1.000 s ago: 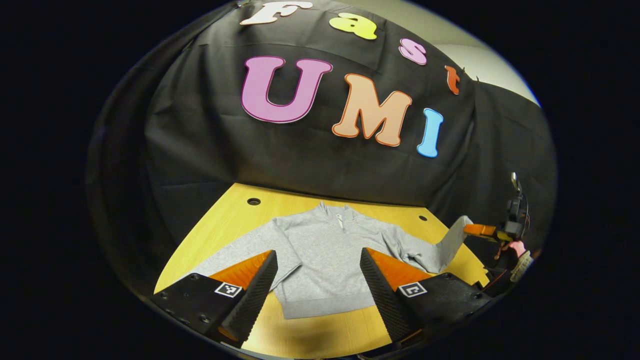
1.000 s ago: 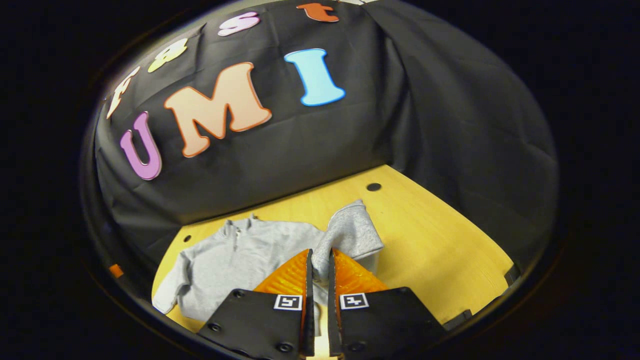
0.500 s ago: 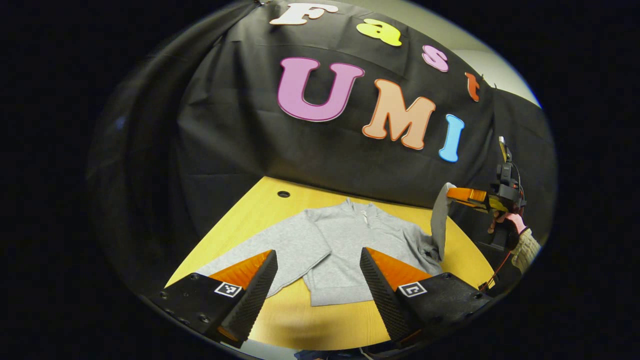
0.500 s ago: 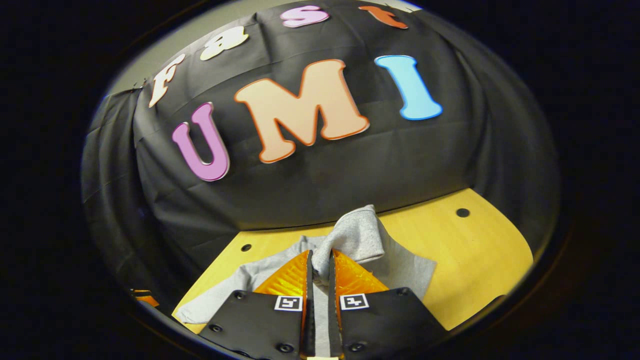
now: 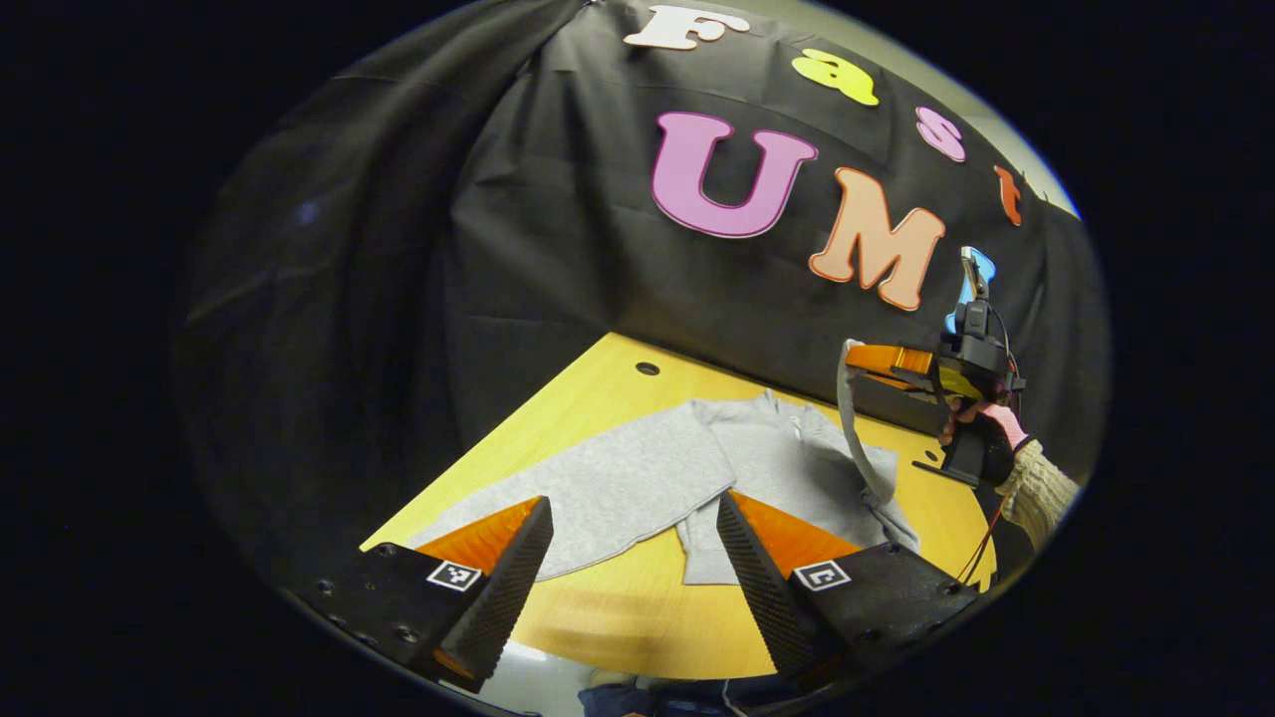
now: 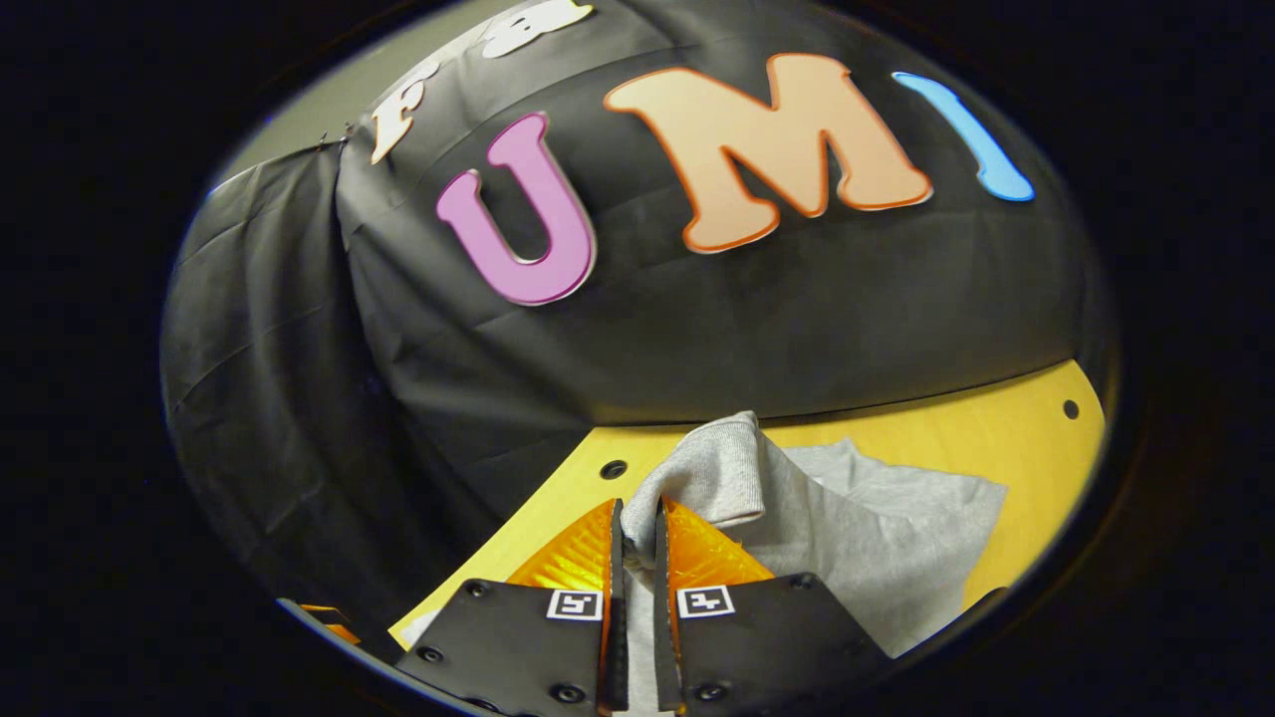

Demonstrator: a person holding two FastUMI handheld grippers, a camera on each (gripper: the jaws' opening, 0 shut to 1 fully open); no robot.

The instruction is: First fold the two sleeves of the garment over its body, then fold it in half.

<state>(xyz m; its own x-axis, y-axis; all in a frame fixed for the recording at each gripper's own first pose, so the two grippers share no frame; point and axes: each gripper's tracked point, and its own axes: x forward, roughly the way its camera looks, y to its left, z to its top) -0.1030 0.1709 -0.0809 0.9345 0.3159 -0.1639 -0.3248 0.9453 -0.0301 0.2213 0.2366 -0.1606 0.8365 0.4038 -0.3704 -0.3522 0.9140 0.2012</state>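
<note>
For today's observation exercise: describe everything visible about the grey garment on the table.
The grey garment is a soft knit pullover with a short zip collar, lying flat on the yellow table. One sleeve stretches out flat. The other sleeve, ribbed at the cuff, is lifted above the body, pinched in the right gripper.

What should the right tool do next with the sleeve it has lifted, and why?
Probably carry it inward and lower it onto the body. The right tool is shut on the sleeve, whose cuff hangs raised above the grey sweatshirt, not yet folded over. The other sleeve lies spread flat on the wooden table, and the left tool is open above it.
</note>
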